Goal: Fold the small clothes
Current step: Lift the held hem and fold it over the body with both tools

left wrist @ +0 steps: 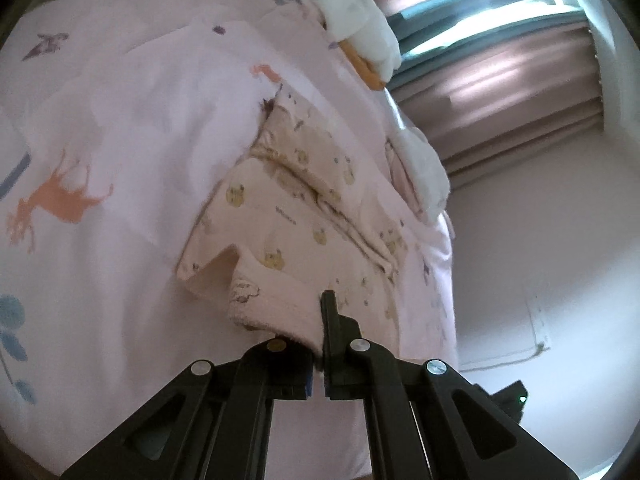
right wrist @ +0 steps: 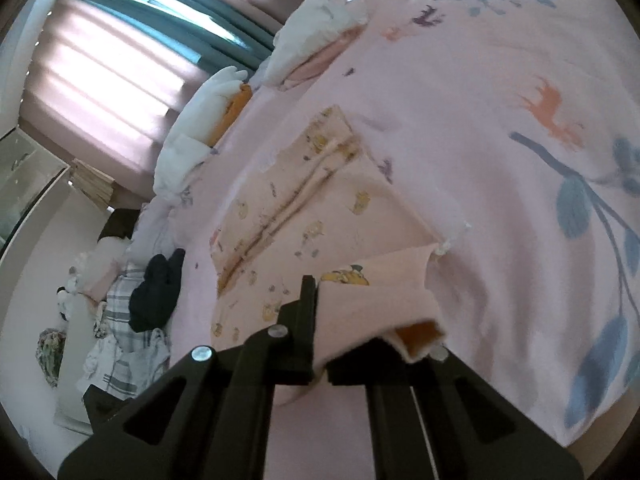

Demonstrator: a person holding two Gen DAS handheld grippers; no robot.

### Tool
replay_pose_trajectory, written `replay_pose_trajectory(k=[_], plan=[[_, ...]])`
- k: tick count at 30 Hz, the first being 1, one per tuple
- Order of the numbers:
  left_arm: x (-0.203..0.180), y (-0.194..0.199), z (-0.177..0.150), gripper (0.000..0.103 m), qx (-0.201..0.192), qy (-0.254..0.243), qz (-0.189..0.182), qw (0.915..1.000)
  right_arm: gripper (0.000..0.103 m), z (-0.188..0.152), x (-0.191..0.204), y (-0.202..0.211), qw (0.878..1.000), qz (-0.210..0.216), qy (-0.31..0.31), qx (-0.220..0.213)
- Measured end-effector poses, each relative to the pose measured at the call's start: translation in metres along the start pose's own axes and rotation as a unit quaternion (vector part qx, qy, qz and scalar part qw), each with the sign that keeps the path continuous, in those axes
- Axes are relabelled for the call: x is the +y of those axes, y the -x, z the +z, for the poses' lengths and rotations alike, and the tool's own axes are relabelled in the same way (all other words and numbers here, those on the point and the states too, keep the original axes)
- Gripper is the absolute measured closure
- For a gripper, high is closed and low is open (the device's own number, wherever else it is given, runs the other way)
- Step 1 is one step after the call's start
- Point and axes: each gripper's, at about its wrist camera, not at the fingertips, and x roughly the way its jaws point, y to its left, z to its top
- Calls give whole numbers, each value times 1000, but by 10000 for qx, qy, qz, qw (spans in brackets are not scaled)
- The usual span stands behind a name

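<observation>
A small peach garment with yellow bear prints lies on a pink bedspread, part folded with a long crease along its middle. My left gripper is shut on the garment's near edge, lifting it a little. In the right wrist view the same garment lies ahead. My right gripper is shut on its near corner, which drapes over the right finger and shows an orange lining.
White plush pillows lie along the bed's far edge by the curtained window. A dark garment and plaid clothes lie at the bed's left side. The bedspread carries animal and leaf prints.
</observation>
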Motion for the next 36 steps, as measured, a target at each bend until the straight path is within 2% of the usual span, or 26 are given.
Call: replay_pose_trajectory(k=[2, 6, 9, 11, 14, 19, 22, 24, 29, 33, 36], plan=[[-3, -4, 7, 102, 24, -7, -27, 10000, 98, 9, 5, -4, 10000, 90, -2, 1], [-4, -11, 25, 102, 0, 10, -100, 9999, 98, 24, 23, -11, 9995, -156, 262, -28], [-6, -18, 41, 102, -41, 25, -187, 9998, 98, 35, 33, -19, 9992, -62, 398, -48], [-10, -23, 49, 102, 1, -110, -199, 9997, 98, 42, 37, -26, 9988, -145, 474, 48], [-11, -30, 56, 102, 33, -43, -186, 9998, 98, 50, 41, -34, 9987, -134, 486, 30], [-22, -43, 77, 102, 81, -269, -187, 9994, 98, 66, 45, -44, 9988, -101, 470, 10], [-23, -54, 96, 102, 154, -148, -277, 9994, 98, 83, 46, -55, 9991, -39, 417, 26], [-26, -59, 109, 102, 21, -178, -305, 9994, 98, 95, 48, -64, 9990, -65, 439, -17], [-29, -90, 131, 102, -103, -331, -149, 9993, 99, 120, 55, -99, 9970, -279, 724, 56], [-14, -127, 149, 102, -2, -38, -149, 9999, 99, 135, 53, -128, 9966, -340, 746, 117], [-3, -147, 162, 102, -54, 25, -62, 10000, 99, 149, 54, -149, 9952, -549, 801, 108]])
